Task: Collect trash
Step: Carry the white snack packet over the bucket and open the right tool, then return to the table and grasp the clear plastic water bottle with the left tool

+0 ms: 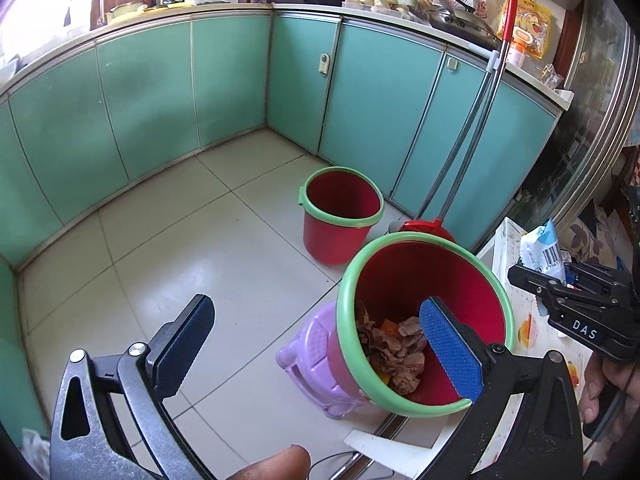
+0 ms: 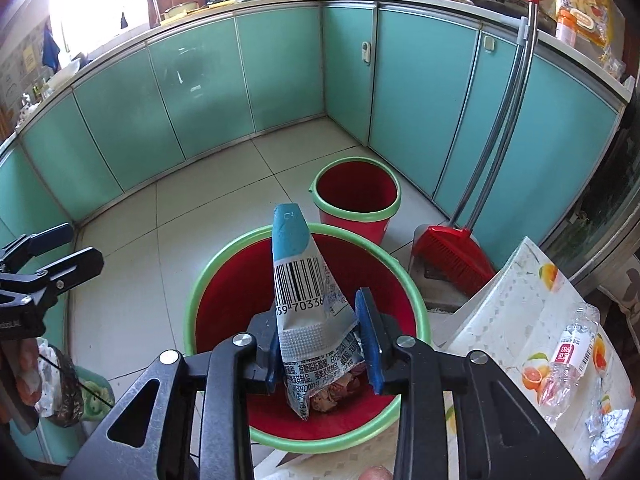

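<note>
A red bin with a green rim (image 1: 424, 264) stands on a purple stool (image 1: 316, 360) and holds crumpled brown paper trash (image 1: 394, 350). My left gripper (image 1: 316, 340) is open and empty, with its right finger over the bin's mouth. My right gripper (image 2: 324, 348) is shut on a blue and white snack wrapper (image 2: 300, 276) with a barcode and holds it right above the same bin (image 2: 224, 276). The right gripper (image 1: 520, 274) also shows at the right of the left wrist view, with the wrapper (image 1: 544, 244) sticking up.
A second, empty red bin (image 1: 340, 212) stands on the tiled floor by the teal cabinets (image 1: 152, 92). A red broom and dustpan (image 2: 452, 256) lean on the cabinets. A table with fruit-print cloth (image 2: 520, 320) at right bears a crushed plastic bottle (image 2: 568, 360) and foil (image 2: 608, 432).
</note>
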`<state>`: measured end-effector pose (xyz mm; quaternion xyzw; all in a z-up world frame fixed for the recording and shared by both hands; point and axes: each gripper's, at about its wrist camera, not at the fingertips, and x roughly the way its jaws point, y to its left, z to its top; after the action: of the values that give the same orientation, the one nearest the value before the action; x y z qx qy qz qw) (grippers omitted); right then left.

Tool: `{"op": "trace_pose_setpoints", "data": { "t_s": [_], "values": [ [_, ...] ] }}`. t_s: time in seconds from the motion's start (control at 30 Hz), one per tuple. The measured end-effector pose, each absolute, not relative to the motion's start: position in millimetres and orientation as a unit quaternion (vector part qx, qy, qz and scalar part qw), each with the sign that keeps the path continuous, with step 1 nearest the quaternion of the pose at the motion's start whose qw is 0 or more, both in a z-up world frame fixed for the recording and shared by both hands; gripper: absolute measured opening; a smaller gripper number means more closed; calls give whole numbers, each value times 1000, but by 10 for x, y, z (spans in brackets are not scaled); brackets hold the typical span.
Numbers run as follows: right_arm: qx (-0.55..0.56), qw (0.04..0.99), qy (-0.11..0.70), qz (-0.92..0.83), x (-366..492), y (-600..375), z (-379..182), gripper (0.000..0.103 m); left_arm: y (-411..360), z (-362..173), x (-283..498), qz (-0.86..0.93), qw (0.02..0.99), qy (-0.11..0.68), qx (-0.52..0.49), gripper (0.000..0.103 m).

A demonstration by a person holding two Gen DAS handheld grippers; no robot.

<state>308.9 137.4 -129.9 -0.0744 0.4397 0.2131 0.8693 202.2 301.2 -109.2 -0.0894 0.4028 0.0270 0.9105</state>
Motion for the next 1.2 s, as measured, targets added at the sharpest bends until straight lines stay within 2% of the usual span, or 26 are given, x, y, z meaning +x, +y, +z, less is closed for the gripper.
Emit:
{"op": "trace_pose_setpoints", "data": {
  "t_s": [0.07,0.13,0.23,0.33,0.5,0.63,1.0,1.2],
  "values": [
    [-76,866,444,216,3129,1435,-1356,51,3049,-1085,2020,30,911,401,-87,103],
    [-78,865,447,213,3164,1470,-1403,63,3071,-1082,2019,32,912,400,-87,103],
    [-82,866,448,206,3187,1461,-1449,68,3100,-1079,2018,33,912,398,-89,103],
    [-93,867,450,195,3184,1458,-1473,82,3095,-1082,2006,34,912,398,-90,103],
    [-105,870,447,180,3141,1392,-1482,85,3051,-1089,1983,32,913,398,-87,103],
    [-106,878,438,165,3095,1300,-1460,100,2991,-1075,1986,33,914,397,-80,103],
    [-85,885,415,191,2973,1179,-1340,102,2871,-997,2008,28,917,392,-66,103],
    [-61,905,392,151,2748,691,-1136,102,2584,-944,2065,-5,918,393,-48,103]
  ]
}}
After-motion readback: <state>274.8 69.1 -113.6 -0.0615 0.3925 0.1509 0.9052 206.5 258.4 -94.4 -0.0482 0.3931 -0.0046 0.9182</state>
